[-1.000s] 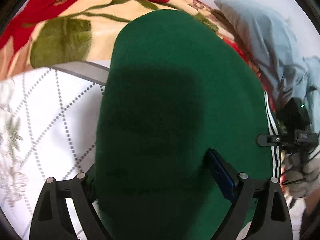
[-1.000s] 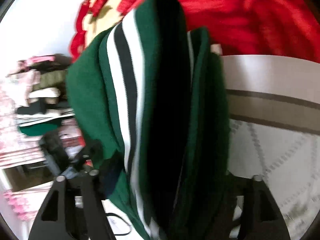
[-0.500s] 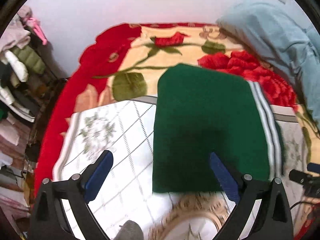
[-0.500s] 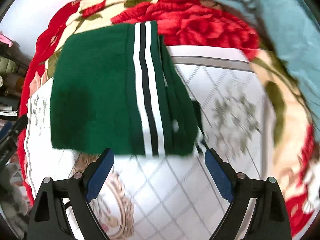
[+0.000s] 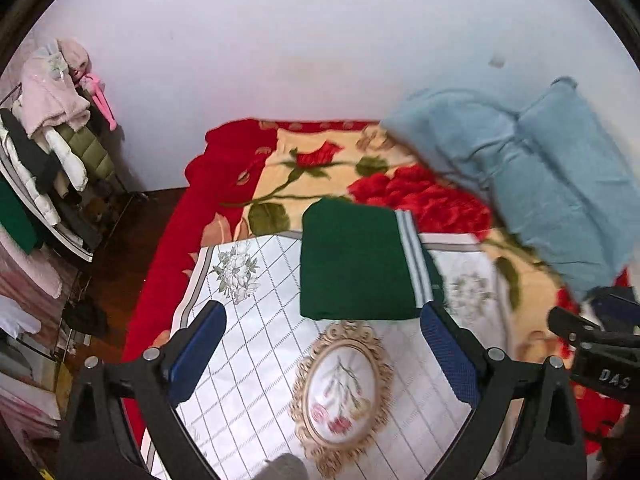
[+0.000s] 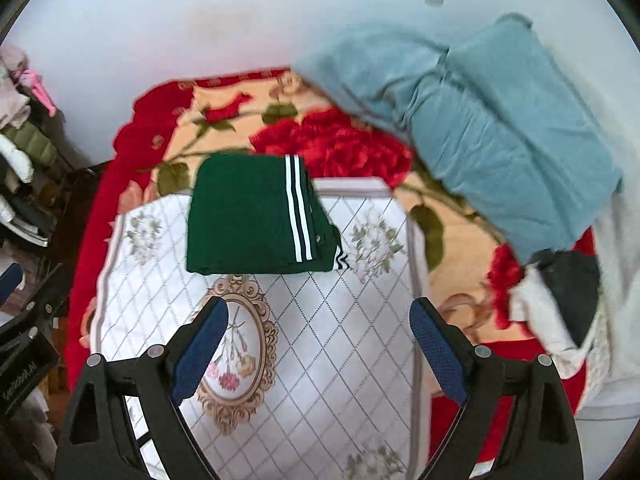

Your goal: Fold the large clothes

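A dark green garment [image 5: 356, 264] with white stripes lies folded into a flat rectangle on the far part of a white quilted mat [image 5: 256, 344], also seen as the green garment [image 6: 256, 216] on the mat [image 6: 320, 340] in the right wrist view. My left gripper [image 5: 322, 320] hovers high above the mat, open, nothing between its blue pads. My right gripper [image 6: 318, 316] is likewise raised and open, empty. Part of the right gripper's body [image 5: 596, 352] shows at the left wrist view's right edge.
The mat lies on a red and cream rose blanket [image 6: 340, 140] covering a bed. A blue bundle of bedding [image 6: 500, 120] sits at the far right, a dark and white cloth heap [image 6: 560, 296] beside it. A rack of clothes [image 5: 48, 140] stands left, by the white wall.
Both grippers let go of the green garment, opened wide and rose far above the bed. The garment went from filling both views to lying small and folded on the mat.
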Demonstrator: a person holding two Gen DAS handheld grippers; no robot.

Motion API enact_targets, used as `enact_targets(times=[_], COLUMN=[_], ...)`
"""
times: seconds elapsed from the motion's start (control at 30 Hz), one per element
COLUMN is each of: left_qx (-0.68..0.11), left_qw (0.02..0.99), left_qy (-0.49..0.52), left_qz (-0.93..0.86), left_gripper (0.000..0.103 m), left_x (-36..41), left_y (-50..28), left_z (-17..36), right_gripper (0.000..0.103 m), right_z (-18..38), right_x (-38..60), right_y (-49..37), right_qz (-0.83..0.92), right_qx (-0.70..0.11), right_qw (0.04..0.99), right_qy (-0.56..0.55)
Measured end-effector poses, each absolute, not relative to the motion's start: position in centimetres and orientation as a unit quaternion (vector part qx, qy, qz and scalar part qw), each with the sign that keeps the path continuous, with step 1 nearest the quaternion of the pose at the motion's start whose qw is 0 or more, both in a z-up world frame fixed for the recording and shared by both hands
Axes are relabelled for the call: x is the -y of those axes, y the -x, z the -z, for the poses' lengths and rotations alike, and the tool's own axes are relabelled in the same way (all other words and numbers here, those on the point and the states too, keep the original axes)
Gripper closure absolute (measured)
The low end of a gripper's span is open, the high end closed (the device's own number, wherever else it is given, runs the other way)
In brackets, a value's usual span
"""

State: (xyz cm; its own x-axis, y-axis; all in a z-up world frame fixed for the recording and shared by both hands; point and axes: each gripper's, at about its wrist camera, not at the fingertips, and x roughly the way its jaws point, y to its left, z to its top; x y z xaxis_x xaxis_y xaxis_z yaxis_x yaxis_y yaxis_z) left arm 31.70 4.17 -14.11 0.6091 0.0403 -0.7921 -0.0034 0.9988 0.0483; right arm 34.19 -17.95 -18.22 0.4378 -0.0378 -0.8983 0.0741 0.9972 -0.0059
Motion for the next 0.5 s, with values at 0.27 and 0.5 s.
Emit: enact_targets(times=[0.27, 0.5], left_qx=[-0.404, -0.381], left_qw=[0.914, 0.924], left_qy=[-0.018, -0.001], left_qz=[-0.013, -0.026], left_gripper=[0.004, 0.003], left_x=[-4.4, -5.6], left_y=[-24.8, -21.1], left_z=[6.5, 2.8], right_gripper=[0.004, 0.004], right_z=[5.3, -0.7], right_x=[17.2, 16.4], right_y=[-24.2, -18.8], right_qz=[0.044, 0.040], right_qx=[-0.452, -0.418], right_qw=[0.891, 0.907], right_qy=[0.002, -0.003])
